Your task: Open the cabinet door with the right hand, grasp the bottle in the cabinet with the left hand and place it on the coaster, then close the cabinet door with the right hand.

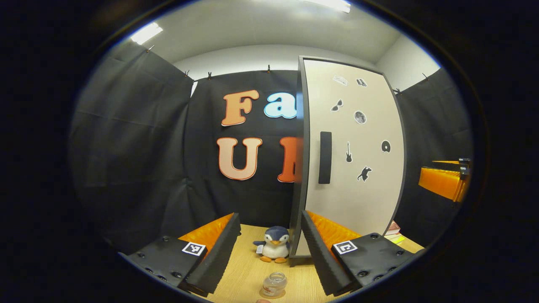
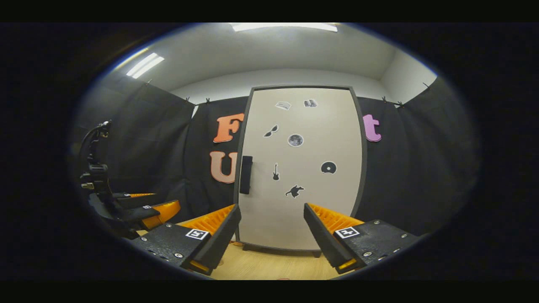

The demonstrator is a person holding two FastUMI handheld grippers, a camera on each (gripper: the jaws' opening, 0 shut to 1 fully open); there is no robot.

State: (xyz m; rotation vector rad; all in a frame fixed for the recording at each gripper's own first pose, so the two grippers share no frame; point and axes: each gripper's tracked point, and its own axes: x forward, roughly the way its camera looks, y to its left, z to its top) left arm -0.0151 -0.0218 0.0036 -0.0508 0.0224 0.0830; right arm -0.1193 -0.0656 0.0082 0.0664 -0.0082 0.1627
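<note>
The cabinet (image 2: 300,168) stands upright on the wooden surface (image 2: 269,265) against the booth wall, its pale door (image 2: 311,210) shut flush in its dark frame. That suits either the very start of the task or its end; I judge the end, because in the left gripper view a small clear bottle (image 1: 274,284) already stands out on the surface at 6 o'clock, resting on what looks like a thin round coaster (image 1: 269,295), though the coaster's edge is too cut off to be sure. The dark vertical handle (image 2: 246,174) sits on the door's 9 o'clock edge, so the door would swing from that side, which fits the right hand working it.

The right claw (image 2: 269,229) faces the door square on, fingers apart and holding nothing, close in front of the door without touching it. The left claw (image 1: 271,240) is likewise spread and empty, hovering above the bottle. It also shows at 9 o'clock in the right gripper view.

A plush penguin (image 1: 273,244) sits beside the cabinet's near corner, and some books (image 1: 393,229) lie at its far side.

The door carries small silhouette stickers (image 2: 295,140): sunglasses, moon, guitar, disc, cat. Nothing written on them, or on the bottle's label, can be read
</note>
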